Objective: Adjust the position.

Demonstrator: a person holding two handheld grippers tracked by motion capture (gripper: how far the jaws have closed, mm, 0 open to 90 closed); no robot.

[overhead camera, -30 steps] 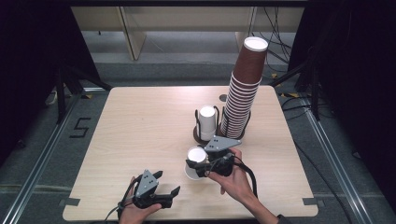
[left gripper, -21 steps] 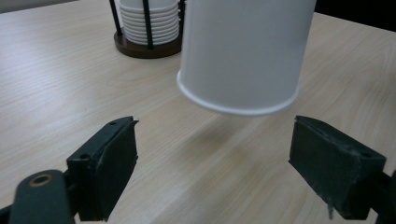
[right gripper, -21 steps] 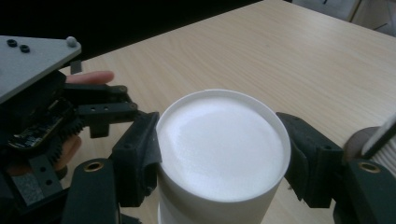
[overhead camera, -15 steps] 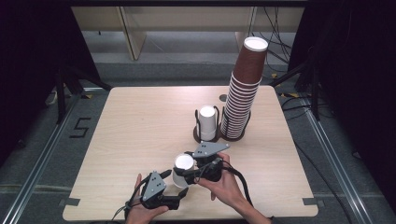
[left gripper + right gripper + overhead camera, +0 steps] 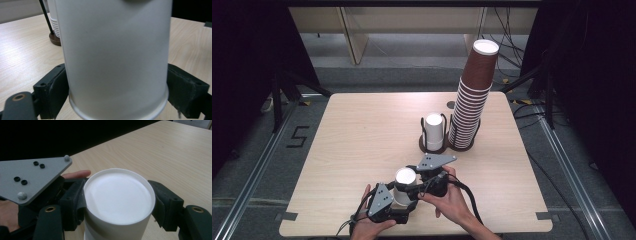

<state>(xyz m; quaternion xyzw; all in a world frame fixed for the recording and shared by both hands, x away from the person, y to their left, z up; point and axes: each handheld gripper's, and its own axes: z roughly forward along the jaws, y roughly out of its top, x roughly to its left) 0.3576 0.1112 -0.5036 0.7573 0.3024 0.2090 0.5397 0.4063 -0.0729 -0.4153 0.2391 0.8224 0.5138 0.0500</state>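
Near edge of the table (image 5: 342, 150), high view: two hand-held grippers meet around one inverted white cup (image 5: 404, 185), its closed base uppermost. The right gripper (image 5: 412, 189) is closed on the cup; in the right gripper view its black jaws press against opposite sides of the cup (image 5: 117, 202) just under the base disc. The left gripper (image 5: 399, 197) has the same cup between its jaws, which have just been opening; in the left gripper view they stand at either side of the cup (image 5: 115, 60) near its rolled rim, and whether their pads press on the wall cannot be told. The cup's mouth faces down, so its inside is hidden.

Middle of the table: a round dark holder (image 5: 433, 148) with upright wire posts carries a short stack of inverted white cups (image 5: 434, 131).

Farther back, just beside it to the right: a second round base (image 5: 460, 147) bears a tall, slightly leaning stack of inverted brown cups (image 5: 473, 100), the top one showing a white base.
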